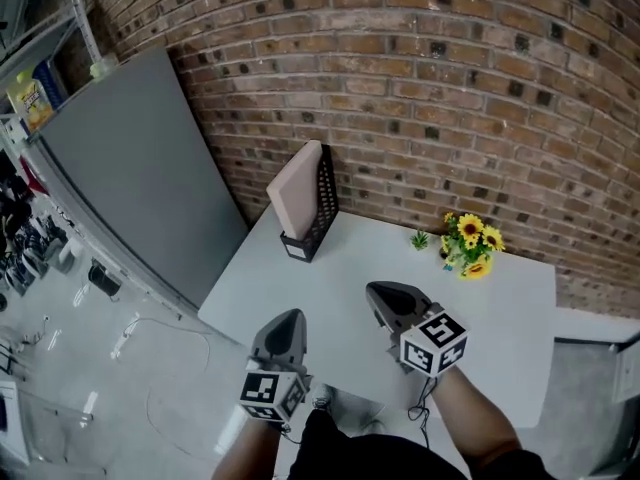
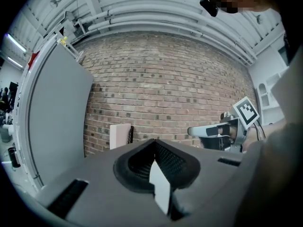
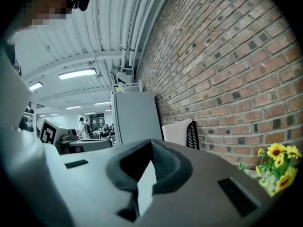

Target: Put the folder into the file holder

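Note:
A pale pink folder stands leaning inside the black mesh file holder at the table's back left, against the brick wall. My left gripper hovers over the front edge of the white table, shut with nothing in it. To its right, my right gripper is also shut and empty. Both point toward the holder from well short of it. In the left gripper view the folder shows far ahead, above my closed left gripper. The right gripper view has the folder and holder beyond my right gripper.
A small pot of sunflowers sits at the back right of the table by the brick wall. A tall grey panel stands to the left of the table. Cables lie on the floor at lower left.

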A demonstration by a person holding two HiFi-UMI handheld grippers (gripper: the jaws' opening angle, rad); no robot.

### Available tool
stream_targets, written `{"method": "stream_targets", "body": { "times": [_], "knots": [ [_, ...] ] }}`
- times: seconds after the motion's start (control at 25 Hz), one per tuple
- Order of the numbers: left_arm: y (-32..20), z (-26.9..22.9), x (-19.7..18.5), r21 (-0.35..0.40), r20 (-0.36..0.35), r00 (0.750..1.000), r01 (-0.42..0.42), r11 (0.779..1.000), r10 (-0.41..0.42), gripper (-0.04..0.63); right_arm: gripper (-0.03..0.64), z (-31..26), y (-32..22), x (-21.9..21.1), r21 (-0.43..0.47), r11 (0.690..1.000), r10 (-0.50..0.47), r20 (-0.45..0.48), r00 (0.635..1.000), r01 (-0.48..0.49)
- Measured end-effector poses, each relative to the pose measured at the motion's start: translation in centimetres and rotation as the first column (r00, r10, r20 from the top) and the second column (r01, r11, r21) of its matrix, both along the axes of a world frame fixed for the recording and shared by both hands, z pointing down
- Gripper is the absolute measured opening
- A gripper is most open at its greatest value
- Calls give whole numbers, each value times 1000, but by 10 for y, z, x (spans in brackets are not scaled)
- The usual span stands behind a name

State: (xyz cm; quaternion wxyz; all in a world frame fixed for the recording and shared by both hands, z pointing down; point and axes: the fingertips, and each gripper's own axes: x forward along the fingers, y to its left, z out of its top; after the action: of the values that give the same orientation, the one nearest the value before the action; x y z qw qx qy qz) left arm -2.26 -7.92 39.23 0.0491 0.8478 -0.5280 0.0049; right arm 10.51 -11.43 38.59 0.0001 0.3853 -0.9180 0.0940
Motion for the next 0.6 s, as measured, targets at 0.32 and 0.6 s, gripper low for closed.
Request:
{"method": "stream_targets", "body": {
  "times": [0.32,0.6],
  "knots": [
    [26,4,-5,-13,24,1000,-4,1000,4,6,3,6,20,-18,-23,999,-28,34,999,29],
    [23,14,-20,-38,-4,999,-49,998,48,6,3,20,16,-33,-50,999,19,35,999,-17]
  ]
}}
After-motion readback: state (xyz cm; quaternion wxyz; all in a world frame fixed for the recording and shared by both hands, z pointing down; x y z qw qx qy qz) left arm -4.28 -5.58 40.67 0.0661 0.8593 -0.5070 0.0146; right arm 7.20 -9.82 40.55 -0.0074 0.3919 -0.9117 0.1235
